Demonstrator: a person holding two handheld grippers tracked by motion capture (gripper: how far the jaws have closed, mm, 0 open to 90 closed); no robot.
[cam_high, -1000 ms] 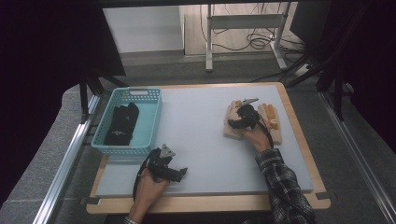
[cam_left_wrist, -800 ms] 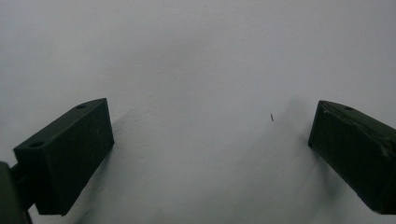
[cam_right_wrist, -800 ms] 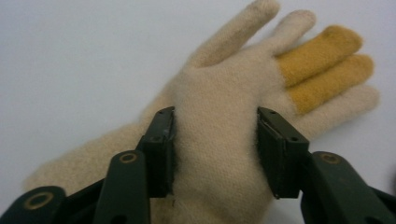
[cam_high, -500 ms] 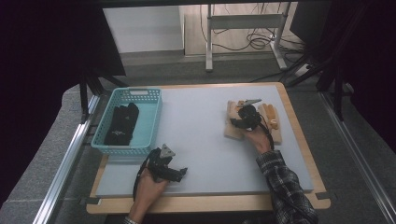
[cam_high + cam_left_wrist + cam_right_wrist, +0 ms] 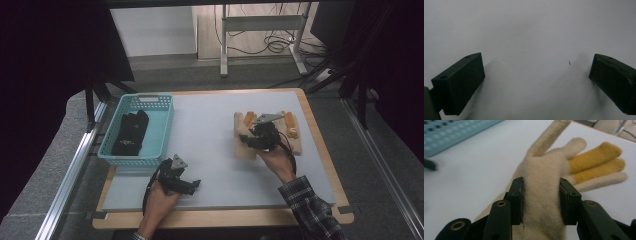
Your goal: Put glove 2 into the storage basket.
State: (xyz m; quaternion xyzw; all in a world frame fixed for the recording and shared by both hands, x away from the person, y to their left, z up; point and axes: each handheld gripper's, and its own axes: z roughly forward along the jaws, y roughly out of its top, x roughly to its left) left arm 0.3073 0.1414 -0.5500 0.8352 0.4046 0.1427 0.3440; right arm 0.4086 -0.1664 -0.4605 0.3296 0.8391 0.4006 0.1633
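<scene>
Cream glove [image 5: 544, 185]: laid flat on the grey mat [image 5: 210, 125], at its right side, with two orange fingers.
Right gripper [image 5: 541, 202]: jaws clenched on the glove's palm, one at each edge.
Left gripper [image 5: 536, 75]: jaws spread wide, nothing held, rested on bare mat near the front edge.
Basket [image 5: 162, 130]: teal, at the mat's left, dark items inside.

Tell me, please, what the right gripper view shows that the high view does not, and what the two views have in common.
The right gripper view alone shows the grip itself: the right tool has its jaws pressed on both sides of the cream glove, whose two fingers are yellow. The high view alone shows the left tool resting on the grey mat, and dark items inside the basket. Both show the glove, the mat and the teal basket.
</scene>
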